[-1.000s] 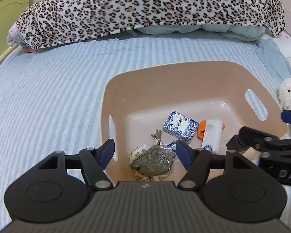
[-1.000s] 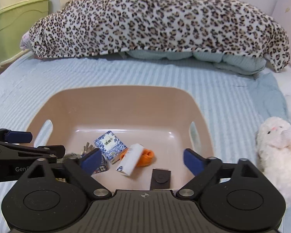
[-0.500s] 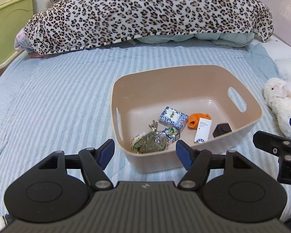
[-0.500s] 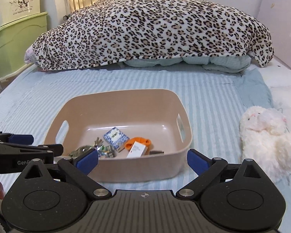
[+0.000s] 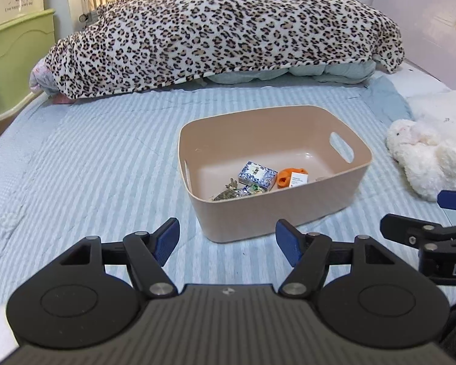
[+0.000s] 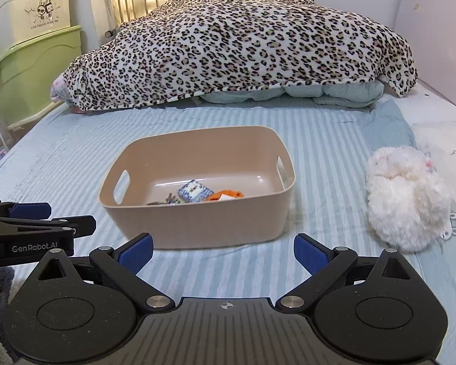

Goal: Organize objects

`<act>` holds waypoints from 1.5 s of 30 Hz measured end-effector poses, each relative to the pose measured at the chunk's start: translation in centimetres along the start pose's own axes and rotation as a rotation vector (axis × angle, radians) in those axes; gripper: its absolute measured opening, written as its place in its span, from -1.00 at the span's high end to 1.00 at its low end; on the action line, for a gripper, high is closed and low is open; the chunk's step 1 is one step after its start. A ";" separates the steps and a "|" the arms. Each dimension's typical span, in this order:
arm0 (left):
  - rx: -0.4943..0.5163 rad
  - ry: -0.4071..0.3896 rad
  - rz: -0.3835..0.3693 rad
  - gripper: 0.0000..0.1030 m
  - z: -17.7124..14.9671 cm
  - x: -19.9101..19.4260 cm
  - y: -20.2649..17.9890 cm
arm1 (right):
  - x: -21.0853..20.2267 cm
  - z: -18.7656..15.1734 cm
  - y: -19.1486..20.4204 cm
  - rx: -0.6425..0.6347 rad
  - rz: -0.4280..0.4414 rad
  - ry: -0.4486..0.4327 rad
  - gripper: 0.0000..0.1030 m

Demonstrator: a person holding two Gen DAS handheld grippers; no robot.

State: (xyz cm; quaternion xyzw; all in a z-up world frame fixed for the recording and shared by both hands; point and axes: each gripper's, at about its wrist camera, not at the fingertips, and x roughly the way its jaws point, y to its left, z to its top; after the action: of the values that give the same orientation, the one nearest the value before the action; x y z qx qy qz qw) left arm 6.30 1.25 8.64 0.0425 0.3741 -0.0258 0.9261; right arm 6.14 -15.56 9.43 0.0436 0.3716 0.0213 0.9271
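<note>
We hold the left gripper (image 5: 227, 237) and right gripper (image 6: 223, 251) spread wide and empty, short of the bin (image 6: 197, 225) at twelve o'clock, judging the small items (image 5: 260, 176) gathered. Only the right view shows the whole plush toy (image 6: 407, 200) at two o'clock.

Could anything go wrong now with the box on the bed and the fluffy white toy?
Maybe a few things. The beige bin sits on the soft striped bedspread, so a push could tip it and spill the small items inside. The white plush toy lies outside the bin and might get forgotten. The open left gripper and right gripper are close together and could bump.
</note>
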 end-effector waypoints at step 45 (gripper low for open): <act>0.010 0.034 -0.061 -0.38 -6.6 -6.8 0.0 | -7.3 -6.7 1.0 0.026 0.037 0.026 -0.98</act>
State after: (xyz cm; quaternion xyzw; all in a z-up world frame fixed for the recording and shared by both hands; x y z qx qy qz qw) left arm -3.19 2.03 8.62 0.0361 0.3910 -0.0549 0.9180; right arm -3.77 -14.65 9.67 0.0623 0.3832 0.0342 0.9209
